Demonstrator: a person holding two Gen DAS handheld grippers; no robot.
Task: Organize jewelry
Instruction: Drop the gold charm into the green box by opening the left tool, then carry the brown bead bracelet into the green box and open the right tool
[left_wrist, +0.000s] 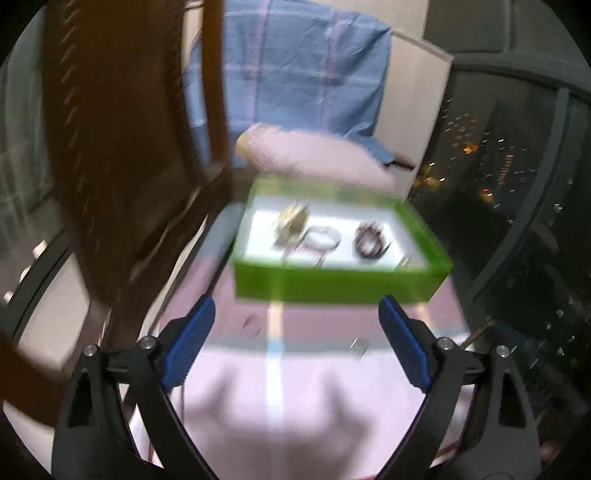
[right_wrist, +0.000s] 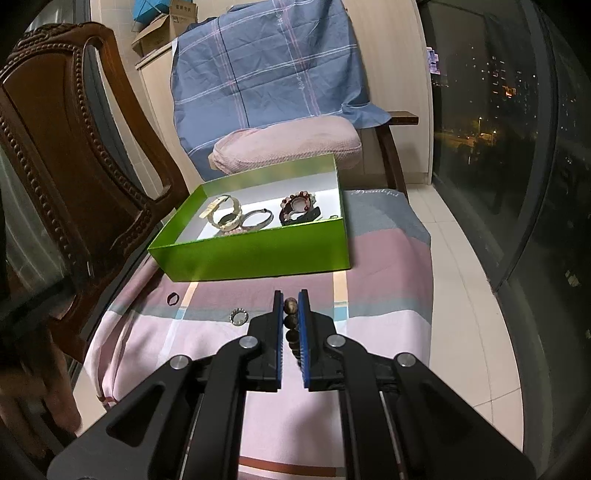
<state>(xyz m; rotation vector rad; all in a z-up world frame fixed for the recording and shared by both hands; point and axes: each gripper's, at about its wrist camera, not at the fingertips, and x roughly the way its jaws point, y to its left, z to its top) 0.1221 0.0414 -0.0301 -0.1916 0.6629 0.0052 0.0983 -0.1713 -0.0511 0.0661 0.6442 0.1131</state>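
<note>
Brown bead bracelet (right_wrist: 291, 325) — one, clamped.

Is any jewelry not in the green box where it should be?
Yes. A black ring and a sparkly ring lie loose on the striped cloth, outside the green box. The right gripper holds a bead bracelet.

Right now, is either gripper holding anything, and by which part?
Right gripper is shut on a brown bead bracelet, pinching one stretch of its beads between the blue pads. Left gripper is open and holds nothing.
</note>
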